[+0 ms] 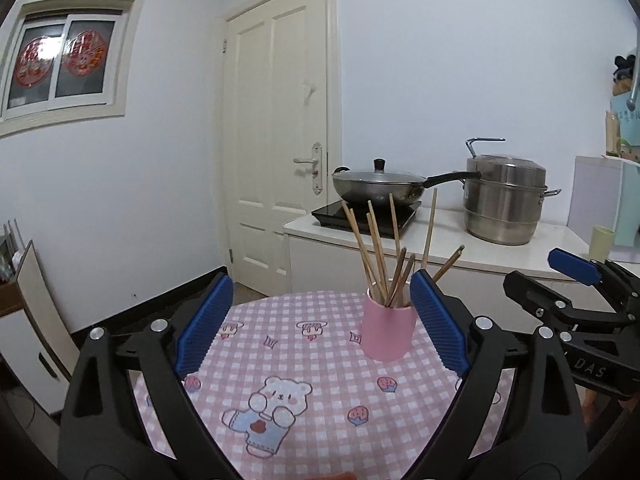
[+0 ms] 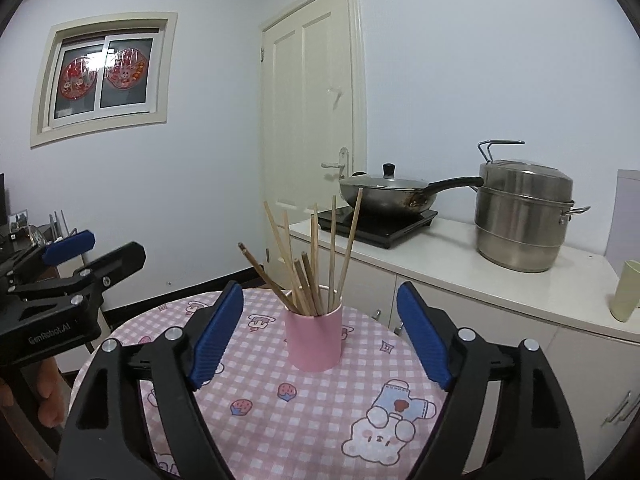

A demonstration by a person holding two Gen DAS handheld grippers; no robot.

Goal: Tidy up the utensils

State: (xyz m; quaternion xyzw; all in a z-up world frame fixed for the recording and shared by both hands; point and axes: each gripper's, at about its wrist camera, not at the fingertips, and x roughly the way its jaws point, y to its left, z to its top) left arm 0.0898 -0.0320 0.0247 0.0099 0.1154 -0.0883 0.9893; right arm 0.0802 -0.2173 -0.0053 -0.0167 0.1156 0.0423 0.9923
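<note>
A pink cup (image 1: 386,332) (image 2: 314,340) stands upright on the round table's pink checked cloth (image 1: 304,356) (image 2: 276,420). Several wooden chopsticks (image 1: 376,248) (image 2: 316,256) stick up out of it, fanned apart. My left gripper (image 1: 321,280) is open, short of the cup, which sits just inside its right pad. My right gripper (image 2: 320,286) is open too, with the cup centred beyond its fingers and apart from them. Each gripper shows in the other's view, the right one (image 1: 532,266) at the right, the left one (image 2: 116,246) at the left. Neither holds anything.
Behind the table runs a white counter (image 1: 440,240) with a lidded wok (image 2: 384,194) on a black induction hob, a steel steamer pot (image 2: 524,216) and a pale green cup (image 2: 624,292). A cream door (image 1: 280,120) is closed. A hand (image 2: 48,400) shows at lower left.
</note>
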